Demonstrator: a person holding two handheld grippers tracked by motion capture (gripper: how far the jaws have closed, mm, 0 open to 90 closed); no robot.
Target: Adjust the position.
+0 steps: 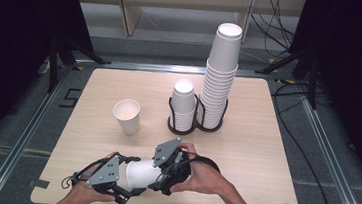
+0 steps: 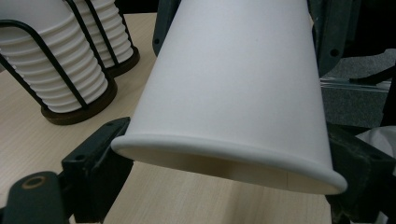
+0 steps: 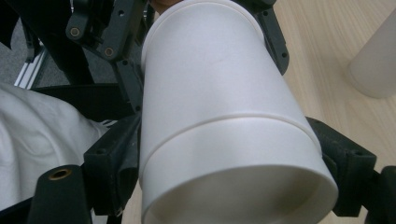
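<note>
Crushing looks the likeliest trouble: the paper cup (image 1: pixel 140 172) hangs sideways just above the surface (image 1: pixel 264 155) near its front edge, pinched from both ends, and a hard pull could buckle its thin wall or jerk it free. Left claw (image 1: pixel 128 190) is narrowed onto the rim end, jaws against the wall. Right claw (image 1: pixel 164 173) clamps the base end the same way.

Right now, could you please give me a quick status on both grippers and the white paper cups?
Left gripper and right gripper both shut on nested white paper cups, held sideways above table. Nothing in the way.
</note>
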